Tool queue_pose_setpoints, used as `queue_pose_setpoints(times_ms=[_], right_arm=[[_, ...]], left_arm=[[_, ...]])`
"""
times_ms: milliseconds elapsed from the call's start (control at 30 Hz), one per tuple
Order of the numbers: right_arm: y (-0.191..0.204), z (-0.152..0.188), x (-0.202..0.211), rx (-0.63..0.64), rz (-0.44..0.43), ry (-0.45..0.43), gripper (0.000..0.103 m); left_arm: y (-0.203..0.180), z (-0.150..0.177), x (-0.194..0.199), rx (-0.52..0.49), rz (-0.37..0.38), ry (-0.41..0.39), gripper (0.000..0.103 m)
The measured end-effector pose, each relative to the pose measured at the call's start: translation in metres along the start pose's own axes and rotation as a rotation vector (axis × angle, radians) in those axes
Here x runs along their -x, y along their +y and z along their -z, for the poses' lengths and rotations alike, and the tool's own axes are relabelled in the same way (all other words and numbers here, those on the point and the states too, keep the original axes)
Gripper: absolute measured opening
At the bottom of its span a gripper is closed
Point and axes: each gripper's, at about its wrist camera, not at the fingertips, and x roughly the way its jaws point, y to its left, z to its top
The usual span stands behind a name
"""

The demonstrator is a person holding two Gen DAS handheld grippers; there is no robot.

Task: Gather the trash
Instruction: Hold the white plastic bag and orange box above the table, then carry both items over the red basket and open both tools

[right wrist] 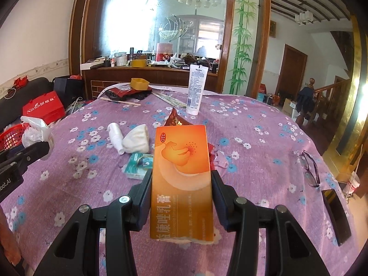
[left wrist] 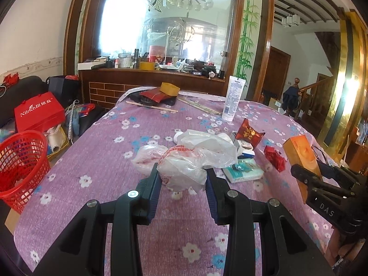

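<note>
Holding a crumpled plastic bag (left wrist: 184, 168) clamped in the left tool (left wrist: 182, 184) and an orange medicine box (right wrist: 181, 179) clamped in the right tool (right wrist: 181, 193), both hands are above the bench (left wrist: 96, 151). I judge the red mesh basket (left wrist: 20, 161), beside the bench's left edge, lies nearer the left tool, so the bag should go first.

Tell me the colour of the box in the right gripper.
Orange, with white lettering; the box shows best in the right wrist view.

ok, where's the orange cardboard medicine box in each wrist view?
Left wrist: orange cardboard medicine box at right edge, clamped in the right gripper.
Right wrist: box centre, filling the gripper.
Shared landmark: the upright white lotion tube.
</note>
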Motion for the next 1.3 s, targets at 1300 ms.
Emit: queue_pose_setpoints(times_ms=[1300], right_arm=[[0.144, -0.088, -0.027, -0.025, -0.724, 0.241, 0.052]], left_arm=[[0.199, -0.03, 0.09, 0.375, -0.257, -0.073, 0.035]])
